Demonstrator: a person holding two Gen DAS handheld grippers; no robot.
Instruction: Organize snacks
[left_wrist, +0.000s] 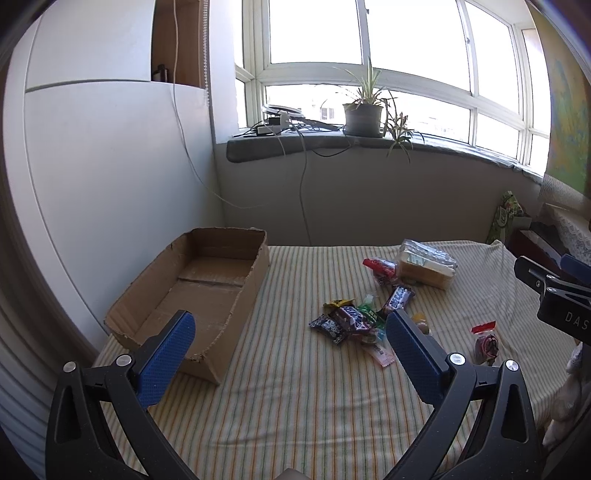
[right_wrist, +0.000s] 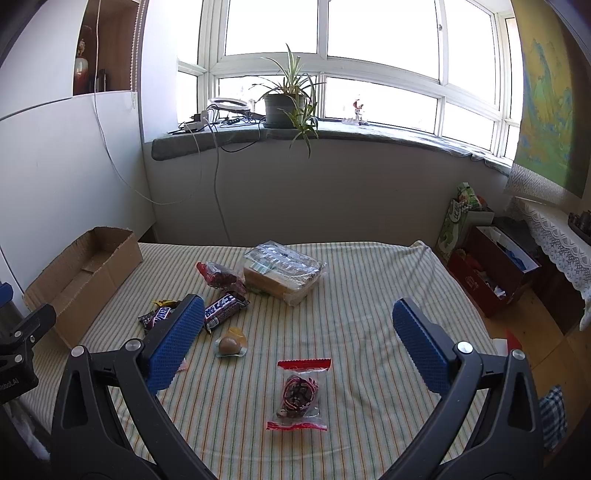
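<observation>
While both grippers hover wide open and empty, snacks (right_wrist: 221, 306) lie loose on the striped cloth (right_wrist: 351, 295), box (left_wrist: 207, 280) empty at left. Right gripper (right_wrist: 295, 343) frames the red packet (right_wrist: 299, 395): likely first pick; next, descend and close. Left gripper (left_wrist: 291, 350) idle.

We see wide multi-pane window (right_wrist: 332, 55), daylight bright behind it. Potted spider plant (right_wrist: 286, 103) stands on grey sill (right_wrist: 369, 133), cables and ring light (right_wrist: 225, 103) beside it at left. White panel wall (left_wrist: 110, 166) at left, wooden shelf niche (right_wrist: 107, 44) above. Landscape painting (right_wrist: 546, 96) on right wall, lace-covered furniture (right_wrist: 554, 236) below it. Wooden floor (right_wrist: 576, 347) at right.
</observation>
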